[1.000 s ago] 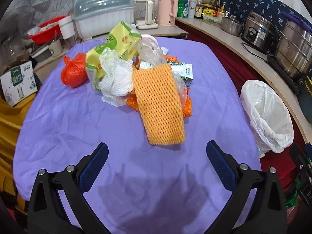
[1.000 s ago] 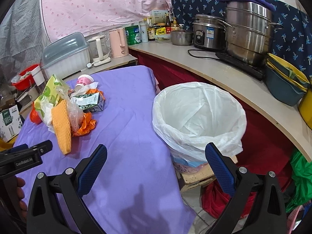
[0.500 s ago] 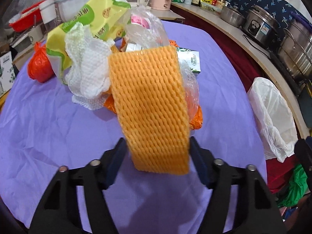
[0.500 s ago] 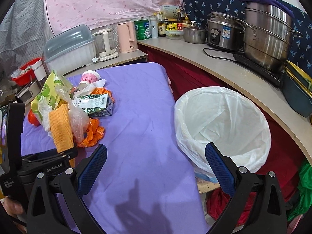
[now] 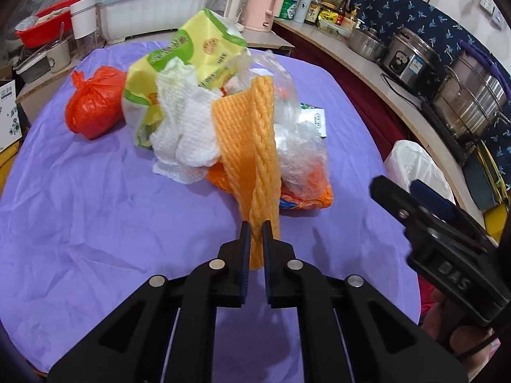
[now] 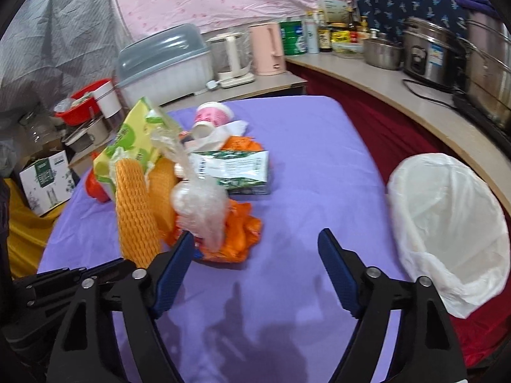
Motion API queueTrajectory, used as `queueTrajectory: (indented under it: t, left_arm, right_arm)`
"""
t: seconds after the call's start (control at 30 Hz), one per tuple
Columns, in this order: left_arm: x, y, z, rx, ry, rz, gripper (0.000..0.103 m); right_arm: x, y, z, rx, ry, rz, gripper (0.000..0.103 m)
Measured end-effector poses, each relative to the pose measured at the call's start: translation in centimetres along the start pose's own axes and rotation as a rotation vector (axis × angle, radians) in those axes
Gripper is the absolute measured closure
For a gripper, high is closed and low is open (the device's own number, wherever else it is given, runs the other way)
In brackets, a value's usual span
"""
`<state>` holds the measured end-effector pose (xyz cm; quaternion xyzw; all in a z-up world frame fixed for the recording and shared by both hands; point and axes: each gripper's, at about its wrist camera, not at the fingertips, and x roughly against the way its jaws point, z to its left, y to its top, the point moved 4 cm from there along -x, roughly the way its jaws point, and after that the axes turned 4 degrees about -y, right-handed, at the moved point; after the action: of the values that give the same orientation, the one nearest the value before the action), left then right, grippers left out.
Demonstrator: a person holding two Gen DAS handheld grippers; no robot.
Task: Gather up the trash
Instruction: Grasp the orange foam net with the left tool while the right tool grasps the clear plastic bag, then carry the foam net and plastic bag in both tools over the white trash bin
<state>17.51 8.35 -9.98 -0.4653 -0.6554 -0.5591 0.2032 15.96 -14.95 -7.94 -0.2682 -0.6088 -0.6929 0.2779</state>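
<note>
Left wrist view shows the left gripper [image 5: 254, 239] clamped on the near end of the orange foam net [image 5: 247, 146], which is pinched into a narrow fold between the blue pads while the rest of it leans back against the trash pile on the purple tablecloth [image 5: 95, 223]. The grip takes only the bottom edge, and foam netting squashes and springs, so a quick lift may let it slide out. The net also lies against the clear plastic bag [image 5: 293, 134] and the white paper towel [image 5: 188, 131], so pulling it away could drag those loose pieces across the cloth or tip the yellow-green wrapper [image 5: 194, 51] off the heap. Right wrist view has the right gripper [image 6: 255, 271] with its jaws closing but nothing pressed between the pads; its left finger sits just beside the clear bag and the orange plastic bag [image 6: 239, 236]. Motion blur makes it hard to say whether that finger touches the plastic. If it closes where it is, it may catch only thin film, or nothing. The two tools are close together, so they could knock each other. The white-lined bin [image 6: 447, 217] stands off the table's edge, so anything dropped on the way falls to the floor.
</note>
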Motion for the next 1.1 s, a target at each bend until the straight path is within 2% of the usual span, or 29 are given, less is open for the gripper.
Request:
queueTrajectory:
  t: [0.13,0.2,0.43,0.5,0.6,0.8,1.1]
  left_arm:
    - [0.0,0.4,1.3,0.029,-0.004,0.006,0.096]
    - [0.0,0.6,1.7,0.034,-0.005,0.003,0.096]
    - [-0.1,0.9,2.6,0.044,-0.017,0.007,0.096]
    - [-0.2,1.0,2.9,0.047,-0.022,0.007,0.096]
    - [0.1,1.2,2.9,0.046,-0.025,0.000,0.096]
    - [1.8,1.7,1.7,0.021,-0.039,-0.039,0.096]
    - [5.3,2.6,-3.0,-0.057,-0.084,-0.119,0.097]
  right_arm:
    - [-2.0,0.5,2.2,0.025,0.033,0.021,0.039]
    - [-3.0,0.7,3.0,0.035,0.037,0.036,0.047]
    - [-6.2,0.7,3.8,0.025,0.033,0.090,0.064]
    - [-6.6,0.5,4.0,0.023,0.043,0.106,0.079]
    - [-6.4,0.5,4.2,0.025,0.057,0.106,0.095]
    - [-3.7,1.4,4.0,0.018,0.070,0.048,0.097]
    - [2.4,3.0,0.5,-0.028,0.044,-0.072,0.098]
